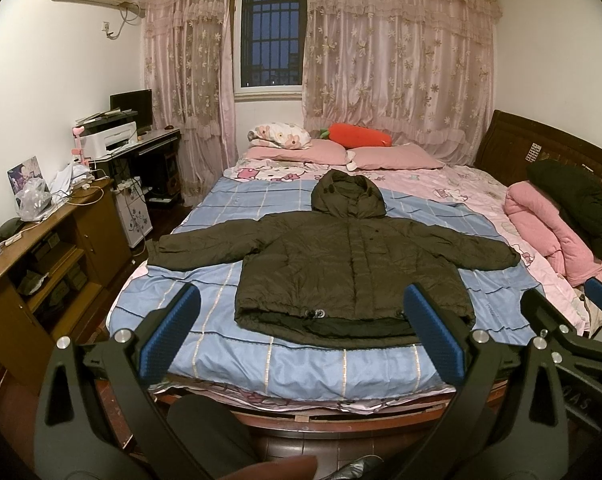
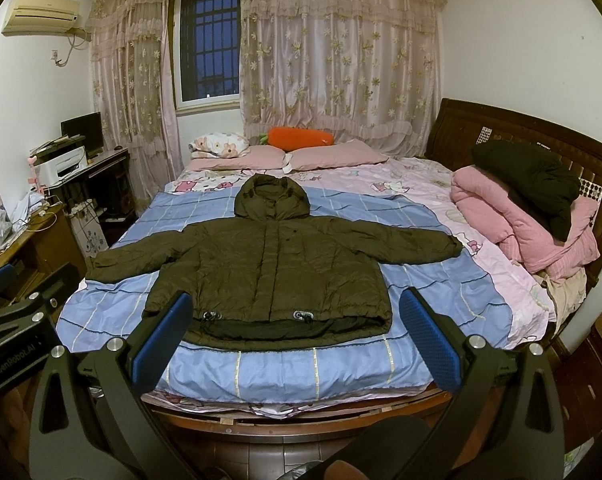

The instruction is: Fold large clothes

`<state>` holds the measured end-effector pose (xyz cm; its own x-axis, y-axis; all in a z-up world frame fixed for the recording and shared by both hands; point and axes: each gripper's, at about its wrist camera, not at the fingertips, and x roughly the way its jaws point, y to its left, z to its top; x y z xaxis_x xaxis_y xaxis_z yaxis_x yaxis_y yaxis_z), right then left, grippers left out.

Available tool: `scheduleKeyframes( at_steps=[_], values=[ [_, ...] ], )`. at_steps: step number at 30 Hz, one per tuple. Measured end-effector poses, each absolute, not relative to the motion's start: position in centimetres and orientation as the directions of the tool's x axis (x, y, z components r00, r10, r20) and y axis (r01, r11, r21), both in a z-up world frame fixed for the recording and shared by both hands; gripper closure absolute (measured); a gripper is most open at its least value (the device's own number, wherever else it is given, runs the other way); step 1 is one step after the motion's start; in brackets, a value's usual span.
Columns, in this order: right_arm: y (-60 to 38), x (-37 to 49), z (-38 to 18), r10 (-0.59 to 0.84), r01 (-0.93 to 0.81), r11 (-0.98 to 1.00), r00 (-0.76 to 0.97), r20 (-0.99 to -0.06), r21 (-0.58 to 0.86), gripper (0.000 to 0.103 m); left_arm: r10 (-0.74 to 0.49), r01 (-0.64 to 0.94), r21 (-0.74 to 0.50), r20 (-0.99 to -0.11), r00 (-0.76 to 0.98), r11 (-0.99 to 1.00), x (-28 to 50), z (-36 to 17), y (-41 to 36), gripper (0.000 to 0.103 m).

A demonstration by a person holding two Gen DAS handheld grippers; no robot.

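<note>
A dark olive hooded puffer jacket (image 1: 349,260) (image 2: 269,268) lies flat and face up on the blue checked bedsheet (image 1: 301,368) (image 2: 301,368). Both sleeves are spread out sideways and the hood points toward the pillows. My left gripper (image 1: 301,308) hangs open above the foot of the bed, short of the jacket's hem, with nothing between its blue pads (image 1: 169,336). My right gripper (image 2: 297,316) is likewise open and holds nothing, just short of the hem. The right gripper's body (image 1: 573,340) shows at the right edge of the left wrist view.
Pink pillows (image 1: 397,158) and an orange carrot cushion (image 1: 359,136) lie at the far end. A pink quilt (image 2: 521,220) with a black garment (image 2: 533,180) on it sits along the right side by the wooden headboard (image 2: 481,128). A wooden cabinet (image 1: 41,264) and desk stand left.
</note>
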<state>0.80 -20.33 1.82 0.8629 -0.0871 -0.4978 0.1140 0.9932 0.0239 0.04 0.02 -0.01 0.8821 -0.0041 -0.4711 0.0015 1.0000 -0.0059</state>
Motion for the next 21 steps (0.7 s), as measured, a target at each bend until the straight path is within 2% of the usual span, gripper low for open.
scheduleKeyframes(
  at_steps=[17, 21],
  values=[
    [-21.6, 1.4, 0.9, -0.109, 0.134, 0.991, 0.858, -0.503, 0.014, 0.001, -0.002, -0.001, -0.005, -0.493, 0.870, 1.000, 0.3, 0.0, 1.3, 0.002],
    [-22.9, 2.9, 0.4, -0.123, 0.143, 0.990, 0.848, -0.516, 0.000, 0.001, 0.004, -0.009, -0.008, -0.514, 0.858, 1.000, 2.1, -2.3, 1.6, 0.002]
  ],
)
